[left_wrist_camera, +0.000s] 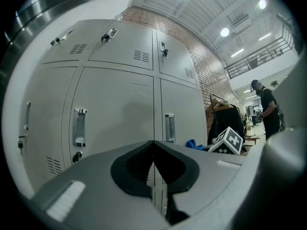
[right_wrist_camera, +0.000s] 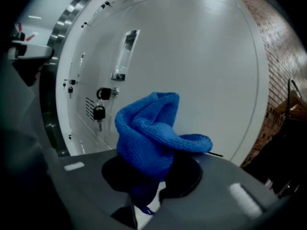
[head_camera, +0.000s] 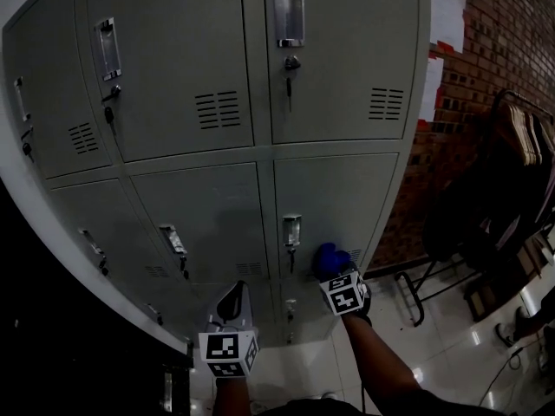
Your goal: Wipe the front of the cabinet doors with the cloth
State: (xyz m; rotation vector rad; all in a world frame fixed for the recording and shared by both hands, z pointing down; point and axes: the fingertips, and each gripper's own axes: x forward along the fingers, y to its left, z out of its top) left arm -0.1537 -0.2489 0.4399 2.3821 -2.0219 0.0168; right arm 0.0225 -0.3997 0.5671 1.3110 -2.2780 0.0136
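Cloth (right_wrist_camera: 152, 128): blue and bunched, pinched at its lower end in the right claw (right_wrist_camera: 152, 181). Jaws are clamped on it and most of the wad stands up past the tips. Head view puts it low on the lockers, at the bottom of the lower-right cabinet door (head_camera: 338, 193). Right gripper view shows the door face close behind the wad, but actual contact can't be told. The door handle (head_camera: 292, 230) and a hanging key (right_wrist_camera: 99, 113) sit just left of the cloth.

Left claw (left_wrist_camera: 153, 163): jaws together with nothing between them, held off the doors, below and left of the right one in head view. Looks idle.

Judgement: this is the wiping step on this panel, with the upper doors (head_camera: 347, 50) likely left to cover.

To do it well:
- Push the wad onto the metal so that cloth, not the claw tips, touches the paint.
- Only a small tail is gripped, so keep the clamp firm and the pressure moderate, or the cloth may drag out.
- Use overlapping passes across the panel, edge to edge.
- Steer round the handle and key, since loose folds could snag there.
- Same caution at the vent slots (head_camera: 386, 102) higher up.
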